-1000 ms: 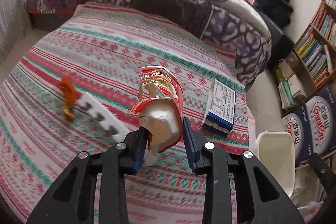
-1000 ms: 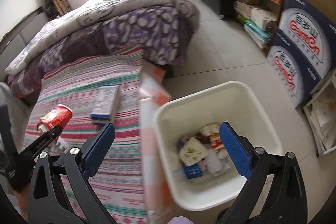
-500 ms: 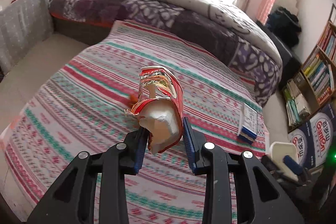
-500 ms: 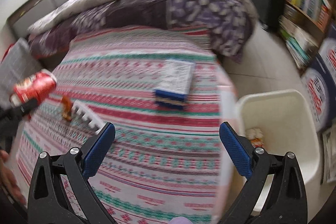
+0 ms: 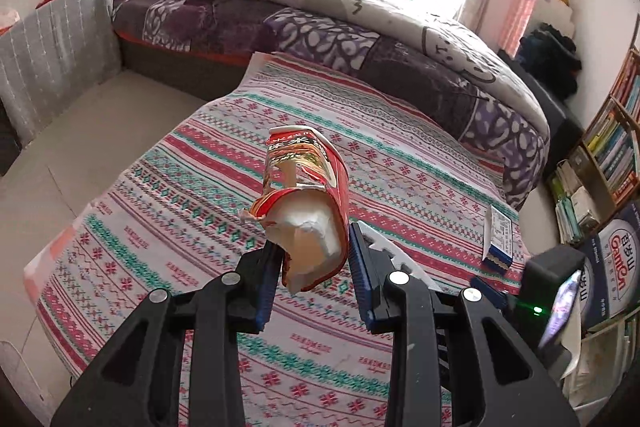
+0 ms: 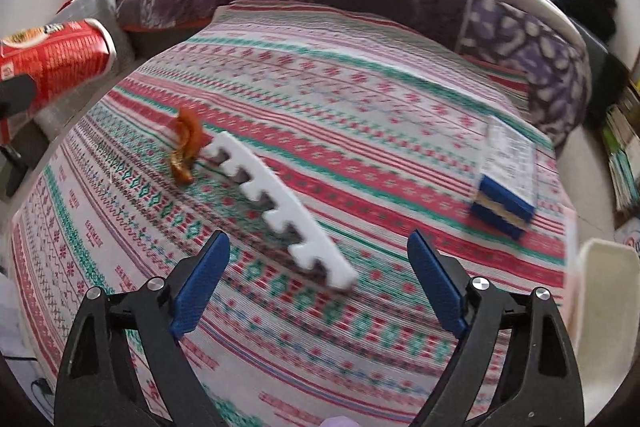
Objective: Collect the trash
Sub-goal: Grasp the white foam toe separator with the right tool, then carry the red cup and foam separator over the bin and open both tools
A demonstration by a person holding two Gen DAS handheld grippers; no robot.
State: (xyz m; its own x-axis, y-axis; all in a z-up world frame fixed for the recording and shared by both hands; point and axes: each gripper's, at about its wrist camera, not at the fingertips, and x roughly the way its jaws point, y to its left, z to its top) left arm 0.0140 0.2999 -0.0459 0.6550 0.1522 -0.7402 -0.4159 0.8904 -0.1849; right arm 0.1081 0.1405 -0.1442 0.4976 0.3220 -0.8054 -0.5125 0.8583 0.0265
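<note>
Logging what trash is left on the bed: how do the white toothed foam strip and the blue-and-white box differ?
The white foam strip is long, thin, flat and notched along one edge; the blue-and-white box is a short, thick block. The strip is plain white; the box has a printed white top and blue sides. The strip lies ahead of the right tongs, with an orange wrapper at its far end; the box lies off to the right. Both rest untouched on the striped bedspread.

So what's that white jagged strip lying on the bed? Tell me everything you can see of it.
The white notched strip looks like a piece of foam: long and flat, with one straight edge and one edge cut into square teeth. It lies flat and slantwise on the striped bedspread. Its far end lies against or just beside an orange-brown wrapper. Its near end points between the right gripper's closing jaws, which hold nothing yet.
</note>
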